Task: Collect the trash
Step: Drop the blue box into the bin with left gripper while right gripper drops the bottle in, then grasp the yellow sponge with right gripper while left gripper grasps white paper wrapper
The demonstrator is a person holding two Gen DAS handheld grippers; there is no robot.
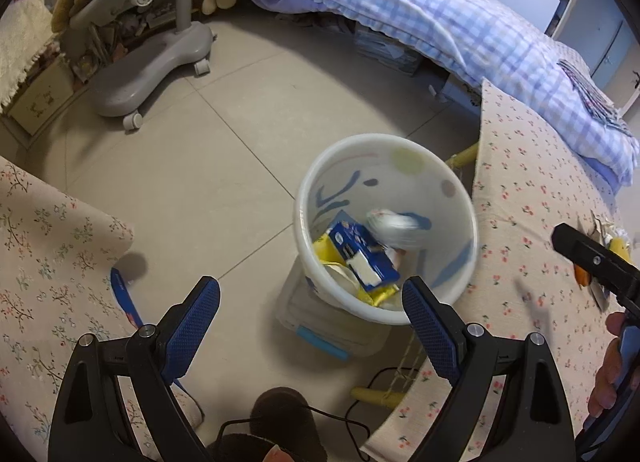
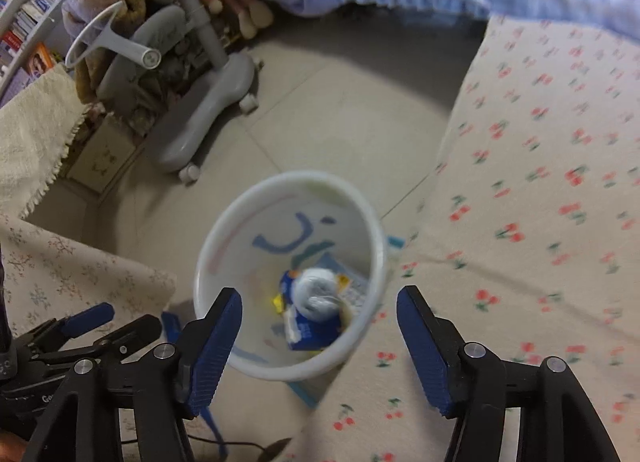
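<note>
A white bin (image 1: 400, 181) with blue markings stands on the floor beside a cloth-covered table. Inside lie a blue carton (image 1: 360, 254), yellow wrappers (image 1: 326, 250) and a blurred white crumpled wad (image 1: 394, 229). My left gripper (image 1: 311, 294) hangs open above the bin's near rim, holding nothing. My right gripper (image 2: 320, 302) is open over the bin (image 2: 296, 175), and the blurred white wad (image 2: 318, 296) lies loose below it on the blue carton (image 2: 312, 334). More scraps (image 1: 600, 250) lie on the table behind one of my right gripper's fingers (image 1: 592, 260).
The cherry-print tablecloth (image 2: 540, 181) fills the right side and a floral cloth (image 1: 48, 246) the left. A grey wheeled chair base (image 1: 152, 73) stands on the tiled floor behind. A bed with checked bedding (image 1: 420, 9) runs along the back. A clear box (image 1: 320, 326) sits under the bin.
</note>
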